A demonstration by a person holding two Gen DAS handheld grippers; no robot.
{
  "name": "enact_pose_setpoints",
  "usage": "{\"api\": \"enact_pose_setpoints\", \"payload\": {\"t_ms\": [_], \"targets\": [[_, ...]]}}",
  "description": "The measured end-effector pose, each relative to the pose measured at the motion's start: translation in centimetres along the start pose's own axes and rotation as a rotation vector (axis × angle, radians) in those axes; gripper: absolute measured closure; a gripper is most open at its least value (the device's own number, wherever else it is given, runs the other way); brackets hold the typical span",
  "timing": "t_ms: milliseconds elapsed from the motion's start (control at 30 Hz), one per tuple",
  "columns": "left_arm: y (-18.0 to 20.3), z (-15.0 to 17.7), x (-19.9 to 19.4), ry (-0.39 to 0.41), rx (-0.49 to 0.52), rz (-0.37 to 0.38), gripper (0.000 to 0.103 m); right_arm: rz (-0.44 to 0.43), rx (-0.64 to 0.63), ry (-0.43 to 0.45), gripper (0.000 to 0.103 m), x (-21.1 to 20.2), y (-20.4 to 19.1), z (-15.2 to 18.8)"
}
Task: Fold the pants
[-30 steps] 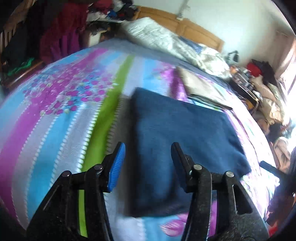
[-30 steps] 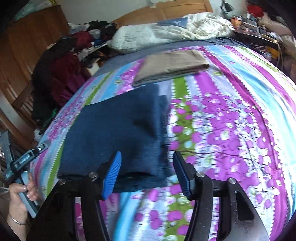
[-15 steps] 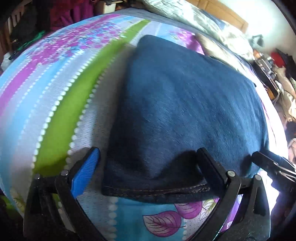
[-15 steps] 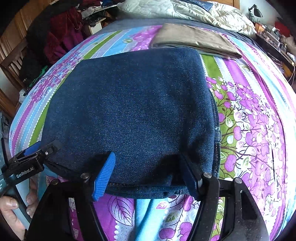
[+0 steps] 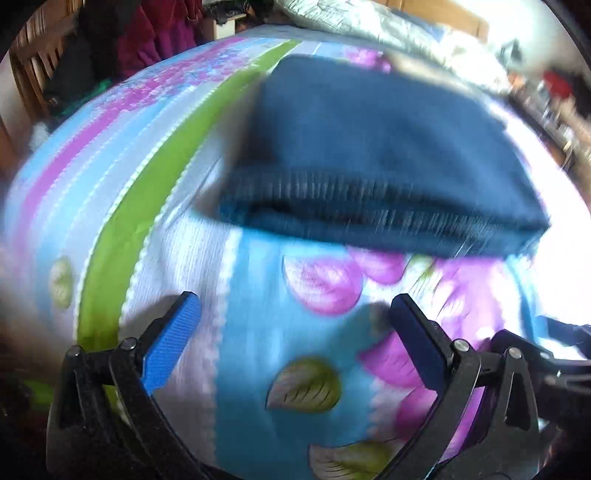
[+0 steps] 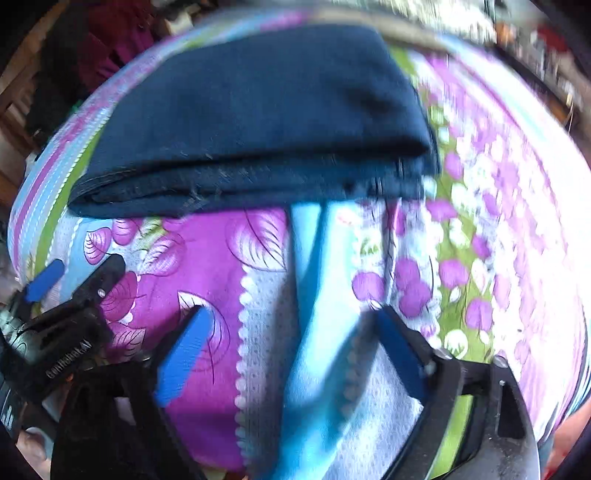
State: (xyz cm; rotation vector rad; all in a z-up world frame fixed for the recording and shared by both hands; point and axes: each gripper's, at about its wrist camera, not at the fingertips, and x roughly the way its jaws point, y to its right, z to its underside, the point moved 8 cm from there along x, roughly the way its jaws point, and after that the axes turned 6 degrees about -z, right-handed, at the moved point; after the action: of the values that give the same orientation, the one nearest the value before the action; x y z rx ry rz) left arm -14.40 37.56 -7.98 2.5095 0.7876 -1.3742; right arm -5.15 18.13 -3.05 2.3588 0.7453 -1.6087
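Folded dark blue denim pants lie flat in a thick rectangle on the flowered bedspread; the same pants fill the upper part of the right wrist view. My left gripper hangs open over the bedspread, short of the pants' near edge, with nothing between its fingers. My right gripper is open too, a little back from the near edge and empty. Both views are blurred by motion. The left gripper's body shows at the lower left of the right wrist view.
A pale quilt and wooden headboard lie at the far end of the bed. Dark and maroon clothes hang on a wooden chair to the left. Cluttered furniture stands on the right. A tan folded garment edge peeks behind the pants.
Half a second ago both open grippers straddled the pants' near edge. Both have since pulled back off the pants and hang empty over the bedspread. The pants stay folded.
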Motion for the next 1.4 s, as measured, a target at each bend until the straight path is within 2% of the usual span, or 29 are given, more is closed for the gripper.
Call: {"api": "enact_pose_setpoints", "payload": {"t_ms": [33, 133, 300, 433, 600, 1000, 1400], "targets": [[0.0, 0.1, -0.2, 0.038, 0.006, -0.032, 0.0, 0.035, -0.007, -0.013, 0.0, 0.3, -0.1, 0.3], [-0.8, 0.1, 0.1, 0.024, -0.075, -0.047, 0.0, 0.025, 0.035, -0.002, 0.0, 0.4, 0.1, 0.1], [-1.4, -0.4, 0.6, 0.006, -0.054, -0.026, 0.0, 0.009, 0.033, 0.021, 0.0, 0.3, 0.5, -0.1], [-1.7, -1.3, 1.4, 0.009, -0.034, -0.048, 0.0, 0.017, 0.028, 0.01, 0.0, 0.6, 0.4, 0.0], [-1.1, -0.3, 0.6, 0.0, -0.044, -0.045, 0.0, 0.021, 0.03, 0.006, 0.0, 0.8, 0.2, -0.1], [-0.7, -0.4, 0.7, 0.066, -0.013, -0.063, 0.0, 0.029, 0.0, 0.018, 0.0, 1.0, -0.6, 0.0], [-0.9, -0.5, 0.5, 0.082, -0.013, -0.057, 0.0, 0.033, -0.004, 0.017, 0.0, 0.9, -0.9, 0.2]]}}
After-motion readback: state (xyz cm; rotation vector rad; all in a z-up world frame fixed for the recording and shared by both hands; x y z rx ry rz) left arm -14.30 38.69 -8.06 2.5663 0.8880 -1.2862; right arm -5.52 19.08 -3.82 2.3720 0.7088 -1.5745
